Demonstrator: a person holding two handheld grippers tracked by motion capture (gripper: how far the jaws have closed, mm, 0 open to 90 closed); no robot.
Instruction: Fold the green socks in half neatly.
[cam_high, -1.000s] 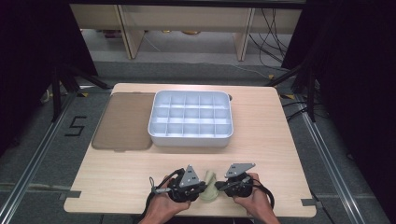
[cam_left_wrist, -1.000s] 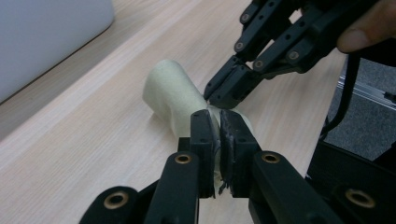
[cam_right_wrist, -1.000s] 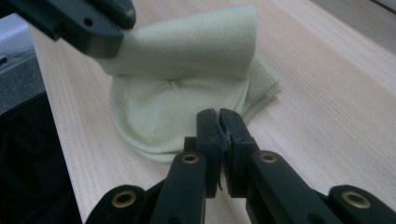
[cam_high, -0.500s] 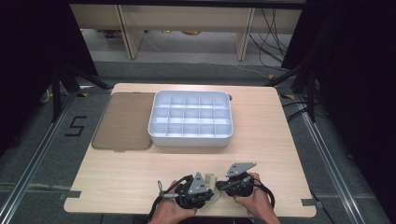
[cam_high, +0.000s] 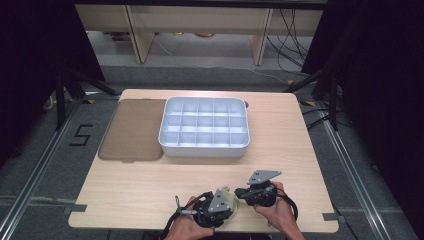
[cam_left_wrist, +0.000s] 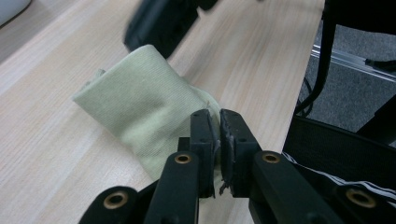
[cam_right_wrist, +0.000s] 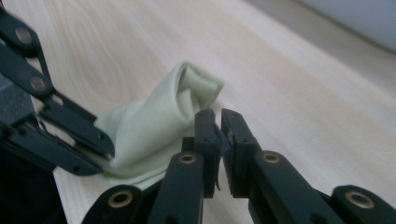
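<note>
While both hands sit at the table's (cam_high: 130, 185) near edge, the left gripper (cam_left_wrist: 218, 122) is clamped on one edge of the pale green cloth (cam_left_wrist: 144, 105), and the right gripper (cam_right_wrist: 218, 122) pinches the cloth's other side. The cloth is bunched between the two, touching the wood. A white tray (cam_high: 204, 127) stands well apart, farther back, beside a brown lid (cam_high: 132, 130).

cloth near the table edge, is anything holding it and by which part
Both grippers are shut on the cloth: the left gripper pinches one end's edge, the right gripper the other end's.
</note>
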